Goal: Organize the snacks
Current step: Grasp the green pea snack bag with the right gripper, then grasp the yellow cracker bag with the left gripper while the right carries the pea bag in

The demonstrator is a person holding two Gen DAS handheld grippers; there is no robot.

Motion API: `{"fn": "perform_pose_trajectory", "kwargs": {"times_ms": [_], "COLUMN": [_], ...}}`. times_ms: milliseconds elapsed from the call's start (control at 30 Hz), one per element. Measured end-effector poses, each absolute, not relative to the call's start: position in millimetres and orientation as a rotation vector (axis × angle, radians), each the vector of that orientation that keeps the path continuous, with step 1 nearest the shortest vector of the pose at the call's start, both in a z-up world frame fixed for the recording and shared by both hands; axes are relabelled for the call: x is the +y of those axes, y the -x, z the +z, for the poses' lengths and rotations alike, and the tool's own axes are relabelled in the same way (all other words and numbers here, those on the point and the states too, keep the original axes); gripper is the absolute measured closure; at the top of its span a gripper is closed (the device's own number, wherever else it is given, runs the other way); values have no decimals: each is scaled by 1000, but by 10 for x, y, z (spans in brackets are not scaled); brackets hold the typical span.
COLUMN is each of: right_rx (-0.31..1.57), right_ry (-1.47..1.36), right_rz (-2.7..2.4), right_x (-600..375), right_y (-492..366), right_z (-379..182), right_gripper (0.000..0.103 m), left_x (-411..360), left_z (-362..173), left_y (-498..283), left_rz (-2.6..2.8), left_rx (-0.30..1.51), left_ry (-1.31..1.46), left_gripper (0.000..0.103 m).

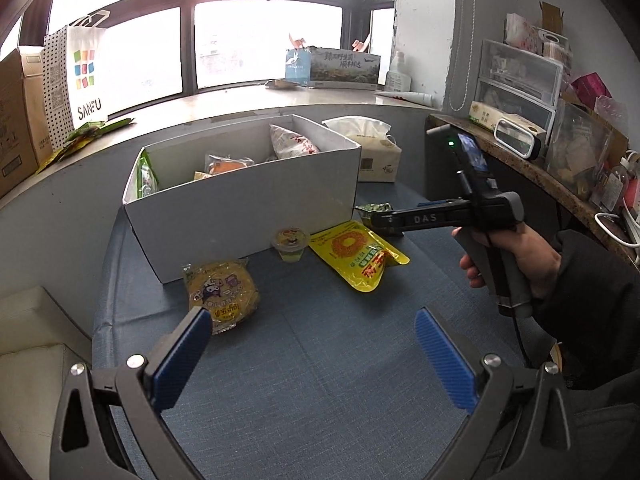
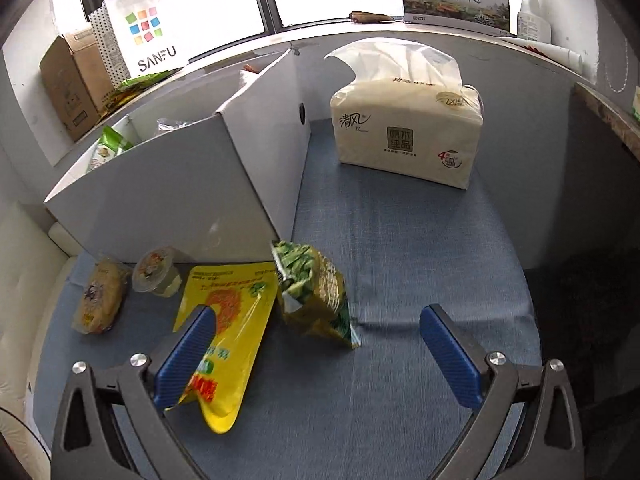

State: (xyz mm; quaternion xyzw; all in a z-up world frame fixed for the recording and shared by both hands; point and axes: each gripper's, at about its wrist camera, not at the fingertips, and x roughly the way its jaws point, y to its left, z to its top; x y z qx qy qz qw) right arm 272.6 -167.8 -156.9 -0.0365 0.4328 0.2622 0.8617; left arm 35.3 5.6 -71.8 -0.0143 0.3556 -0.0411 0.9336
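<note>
My left gripper point(image 1: 312, 354) hangs low over the blue cloth point(image 1: 320, 360), its fingers spread wide with nothing between them; the round yellow cake pack point(image 1: 220, 294) lies just past my left fingertip. My right hand point(image 1: 516, 256) grips the handle of the right gripper point(image 2: 316, 350), which points toward the white box point(image 1: 240, 200). Its fingers are also wide apart and hold nothing. Between them, a little ahead, stands the green snack bag point(image 2: 316, 292), tilted, close to the box corner. The yellow pouch point(image 2: 224, 336) lies flat under my right gripper's left finger. A small jelly cup point(image 1: 290, 244) sits against the front wall of the box.

Inside the box, a white bag point(image 1: 292, 142) leans at the back wall, an orange pack point(image 1: 228, 164) lies in the middle, and a green pack point(image 1: 144, 178) stands at the left end. A tissue pack point(image 2: 404, 128) sits beside the box on the cloth.
</note>
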Motion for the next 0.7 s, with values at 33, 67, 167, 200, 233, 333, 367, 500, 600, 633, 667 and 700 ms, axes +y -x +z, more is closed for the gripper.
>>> {"fn": "perform_pose_trajectory", "kwargs": {"times_ms": [33,67,167,200,233,333,367,500,600,633,667,700], "right_rx": [930,951,965,957,957,975,975,965,925,913,901,891], "right_ry": [82,89,127,138,151,156,150,128,131,128,126,132], "right_rz": [558,557,557,561,552,552,559,573,585,589,588,584], "right_x": [-1634,-1593,-1492,-1467,-1443,-1422,-1435,-1522,-1610,-1641,-1674,-1700], "right_y": [-2793,-2851,-2929,-2926,-2931,-2942,-2937,-2877,-2730,-2667,-2603,-2533], "right_z": [-1611,-1655,-1738,-1743,-1749,-1734,-1728,-1680,-1556,-1506,-1454,-1404], "right_gripper": [0,0,15,59,61,63,63,64,64,64,64,64], "left_x": [67,78,121,136,151,195,212,302,403,446,494,550], "left_z": [-728,-739,-766,-772,-779,-803,-811,-849,-926,-968,-1021,-1085], "left_y": [-357,-360,-366,-370,-376,-392,-394,-466,-603,-674,-759,-853], "left_rz": [-81,-77,-70,-67,-64,-54,-54,-34,-10,7,25,45], "left_rx": [732,737,745,747,749,756,758,770,792,804,823,843], "left_ry": [29,29,40,45,48,60,68,91,121,132,146,162], "left_gripper": [0,0,0,0,0,0,0,0,0,0,0,0]}}
